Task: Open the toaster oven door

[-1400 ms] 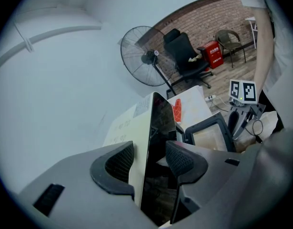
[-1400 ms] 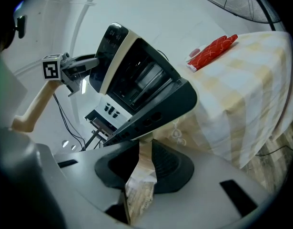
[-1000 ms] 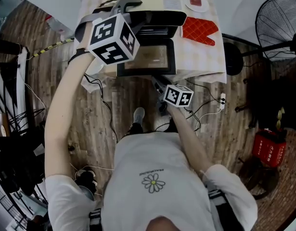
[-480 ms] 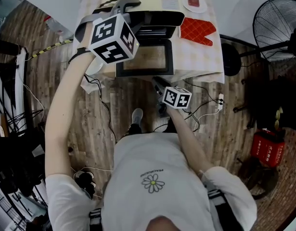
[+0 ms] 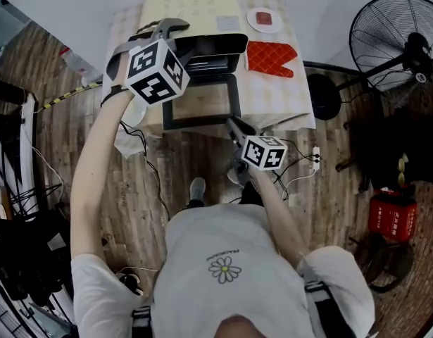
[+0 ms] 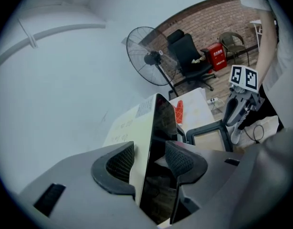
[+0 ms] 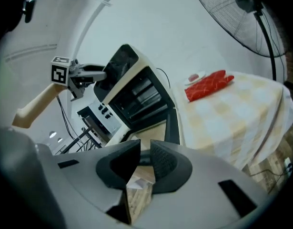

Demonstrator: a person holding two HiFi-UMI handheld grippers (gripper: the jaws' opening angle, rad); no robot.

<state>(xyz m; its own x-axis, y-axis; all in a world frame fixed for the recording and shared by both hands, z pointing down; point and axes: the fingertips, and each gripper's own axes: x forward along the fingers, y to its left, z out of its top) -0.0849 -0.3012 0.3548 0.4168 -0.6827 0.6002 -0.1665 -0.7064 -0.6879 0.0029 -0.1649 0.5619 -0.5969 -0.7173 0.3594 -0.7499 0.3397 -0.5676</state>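
The toaster oven (image 5: 209,48) stands on the table with its glass door (image 5: 198,101) folded down flat towards me. My left gripper (image 5: 175,28) is at the oven's top left. In the left gripper view its jaws (image 6: 150,159) stand wide astride the oven's (image 6: 160,123) upper edge, one pad on the cream panel and the other on the black face. My right gripper (image 5: 232,124) sits at the door's front right corner. Its jaws (image 7: 145,152) are nearly closed, with the door's dark handle bar between the pads. The oven (image 7: 136,94) cavity shows open beyond.
A red oven mitt (image 5: 271,56) and a small plate (image 5: 264,20) lie on the checked tablecloth (image 5: 286,97) right of the oven. A standing fan (image 5: 392,41) is at the far right. Cables and a power strip (image 5: 315,157) lie on the wooden floor below the table edge.
The head view has shifted, so everything sits a little lower and to the left. The door lies flat open throughout, and both grippers keep their places on the oven and door.
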